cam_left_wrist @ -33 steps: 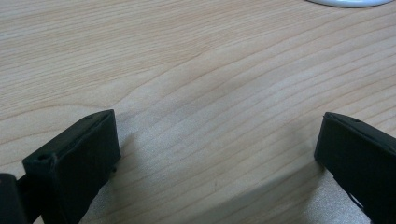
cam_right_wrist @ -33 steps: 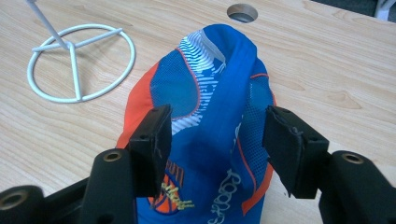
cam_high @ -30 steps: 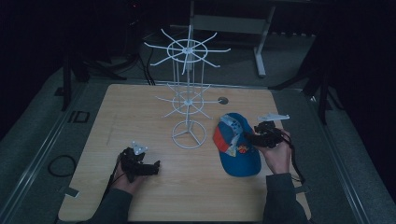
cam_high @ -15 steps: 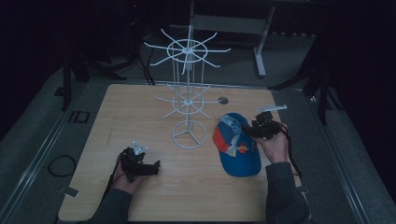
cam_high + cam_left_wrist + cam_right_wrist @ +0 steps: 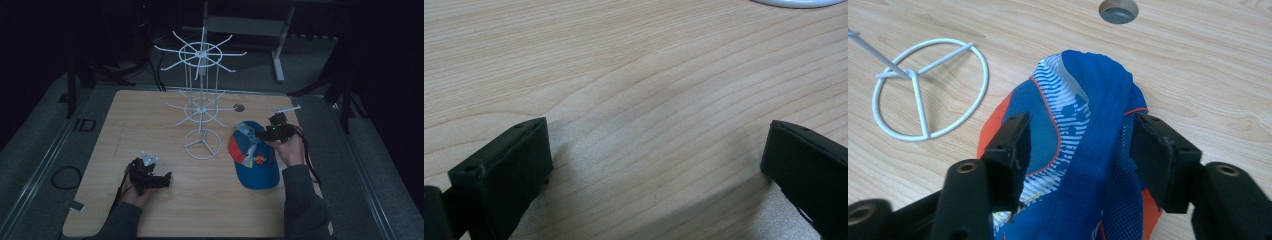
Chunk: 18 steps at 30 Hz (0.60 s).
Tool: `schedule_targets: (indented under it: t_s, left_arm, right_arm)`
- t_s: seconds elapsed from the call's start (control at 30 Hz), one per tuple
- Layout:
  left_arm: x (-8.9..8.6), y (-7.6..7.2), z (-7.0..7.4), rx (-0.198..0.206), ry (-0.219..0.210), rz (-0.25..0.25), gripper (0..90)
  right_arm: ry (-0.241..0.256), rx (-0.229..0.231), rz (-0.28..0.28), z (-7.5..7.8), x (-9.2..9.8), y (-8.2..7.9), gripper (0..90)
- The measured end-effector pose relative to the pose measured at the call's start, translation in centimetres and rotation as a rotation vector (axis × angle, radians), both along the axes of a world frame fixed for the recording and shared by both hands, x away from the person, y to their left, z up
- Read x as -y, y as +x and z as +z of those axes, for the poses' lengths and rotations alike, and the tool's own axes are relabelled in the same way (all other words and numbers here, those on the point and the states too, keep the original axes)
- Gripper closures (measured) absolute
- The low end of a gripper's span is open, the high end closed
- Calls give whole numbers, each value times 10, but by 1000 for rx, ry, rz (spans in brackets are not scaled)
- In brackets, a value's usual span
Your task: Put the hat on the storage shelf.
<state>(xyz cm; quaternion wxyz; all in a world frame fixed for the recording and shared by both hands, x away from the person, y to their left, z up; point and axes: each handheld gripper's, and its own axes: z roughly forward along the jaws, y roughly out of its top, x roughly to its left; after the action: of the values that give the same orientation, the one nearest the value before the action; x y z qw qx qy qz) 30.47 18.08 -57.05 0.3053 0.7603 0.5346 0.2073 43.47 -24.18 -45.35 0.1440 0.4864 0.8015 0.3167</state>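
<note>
A big wooden table [image 5: 150,125] holds everything. In its middle stands a tall white wire rack [image 5: 201,100] with arms for hanging things. Just to the right of the rack's round foot lies a blue cap [image 5: 257,162], flat on the wood. The right gripper [image 5: 1075,145] is over the cap's back end, its jaws spread on both sides of the bunched cloth, likely ready to pinch it. To the left of the rack, the left gripper [image 5: 656,155] rests low on bare wood, jaws spread wide, holding nothing.
</note>
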Motion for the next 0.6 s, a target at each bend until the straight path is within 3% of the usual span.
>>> schedule_targets:
  t_s: [0.33,0.6]
  left_arm:
    - [0,0,0,0,-1,0,1]
    - [0,0,0,1,-1,0,1]
  right_arm:
    - [-8,-62,-8,-7,-4,14,445]
    - [-14,-100,-3,-12,-8,24,406]
